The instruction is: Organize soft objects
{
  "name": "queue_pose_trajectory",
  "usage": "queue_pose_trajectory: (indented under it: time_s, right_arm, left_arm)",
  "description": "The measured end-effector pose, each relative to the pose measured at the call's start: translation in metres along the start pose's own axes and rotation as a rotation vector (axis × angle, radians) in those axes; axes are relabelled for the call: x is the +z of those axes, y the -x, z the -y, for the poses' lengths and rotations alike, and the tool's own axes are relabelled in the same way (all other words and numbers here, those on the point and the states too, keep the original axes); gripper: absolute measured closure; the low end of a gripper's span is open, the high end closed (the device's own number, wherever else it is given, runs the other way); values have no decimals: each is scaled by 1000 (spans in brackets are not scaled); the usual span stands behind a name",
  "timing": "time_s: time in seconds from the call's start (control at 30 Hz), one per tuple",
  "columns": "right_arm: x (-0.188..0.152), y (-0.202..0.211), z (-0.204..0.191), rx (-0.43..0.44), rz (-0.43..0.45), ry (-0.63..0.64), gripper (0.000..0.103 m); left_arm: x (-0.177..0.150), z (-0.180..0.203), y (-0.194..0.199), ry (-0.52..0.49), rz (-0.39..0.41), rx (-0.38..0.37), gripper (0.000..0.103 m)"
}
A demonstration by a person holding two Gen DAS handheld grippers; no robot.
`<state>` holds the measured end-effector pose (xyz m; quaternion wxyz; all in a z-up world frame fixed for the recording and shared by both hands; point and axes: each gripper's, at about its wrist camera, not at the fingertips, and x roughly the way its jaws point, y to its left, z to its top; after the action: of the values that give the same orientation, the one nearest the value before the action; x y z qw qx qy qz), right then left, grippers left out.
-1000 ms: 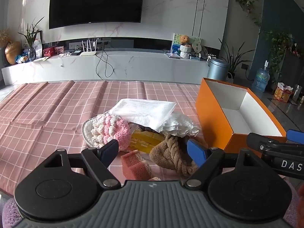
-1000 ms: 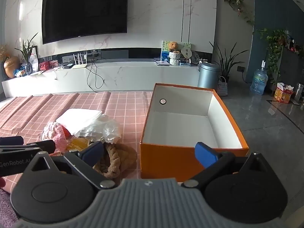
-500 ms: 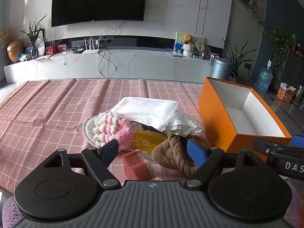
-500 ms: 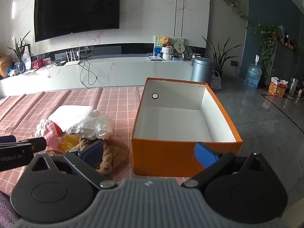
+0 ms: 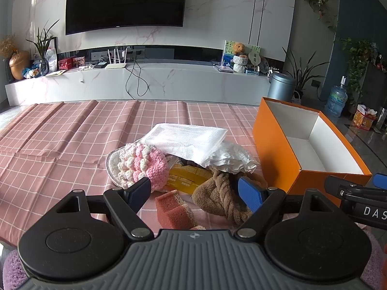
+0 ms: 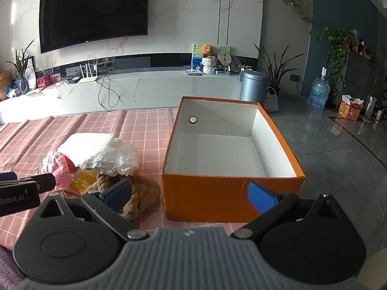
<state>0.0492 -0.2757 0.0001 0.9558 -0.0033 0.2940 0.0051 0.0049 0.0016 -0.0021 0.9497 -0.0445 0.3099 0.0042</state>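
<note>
A heap of soft things lies on the pink checked tablecloth [image 5: 60,135]: a pink and white crocheted piece [image 5: 142,164], a folded white cloth [image 5: 186,140], a frilly white piece [image 5: 232,159], a yellow packet [image 5: 186,177], a brown braided plush [image 5: 222,198] and a red sponge [image 5: 173,207]. An empty orange box [image 6: 229,193] stands to the heap's right. My left gripper [image 5: 196,191] is open and empty, just short of the sponge and plush. My right gripper [image 6: 191,193] is open and empty in front of the box's near wall.
The box also shows in the left wrist view [image 5: 278,145], with the right gripper's body [image 5: 358,193] beside it. A white TV cabinet [image 5: 145,84] stands behind the table. A purple fuzzy thing [image 5: 12,270] shows at the near left edge.
Both grippers have risen and drawn back a little, so the heap and the box sit lower and farther in view. Both stay open. Nothing on the table has moved.
</note>
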Motion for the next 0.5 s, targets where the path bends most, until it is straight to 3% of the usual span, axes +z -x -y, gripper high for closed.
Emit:
queue_pose_trajectory:
  time_s: [0.5]
  right_arm:
    - [0,-1,-1,-10,-7,1,2]
  left_arm:
    - [0,-1,0,6,-2,1,7]
